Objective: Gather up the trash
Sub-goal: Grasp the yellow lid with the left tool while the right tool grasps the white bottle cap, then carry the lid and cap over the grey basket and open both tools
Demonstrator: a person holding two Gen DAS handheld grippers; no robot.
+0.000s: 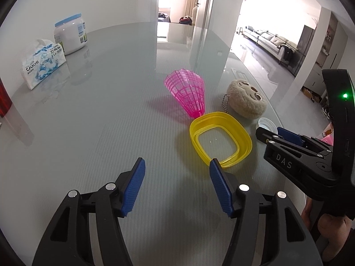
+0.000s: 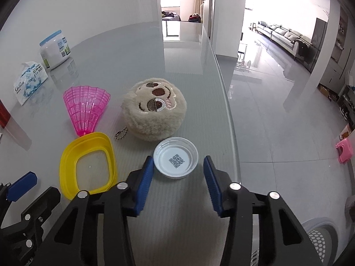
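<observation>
The right gripper (image 2: 178, 175) stood open around the cap (image 2: 176, 160), untouched; the left gripper (image 1: 177, 181) gaped empty; near the table (image 2: 195, 84) edge, a nudge could have knocked the cap off.

Counted on the grey glass table (image 2: 133, 48): one white bottle cap (image 2: 175, 160) with a printed code inside, lying open side up; one yellow plastic ring (image 2: 66, 155), a rounded-square frame with nothing in its middle; one pink plastic shuttlecock (image 2: 85, 106), on its side; one beige plush keychain (image 2: 155, 113) with an embroidered face and one short ball chain (image 2: 121, 133); one white tub (image 2: 55, 51) with a light blue lid; one pack of tissues (image 2: 30, 82) in white and blue wrapping. Seen at the far left edge: one red object (image 2: 3, 117), too cropped to identify. On the floor beyond the table: one pink stool (image 2: 345, 150) and one long grey sofa (image 2: 281, 34).
</observation>
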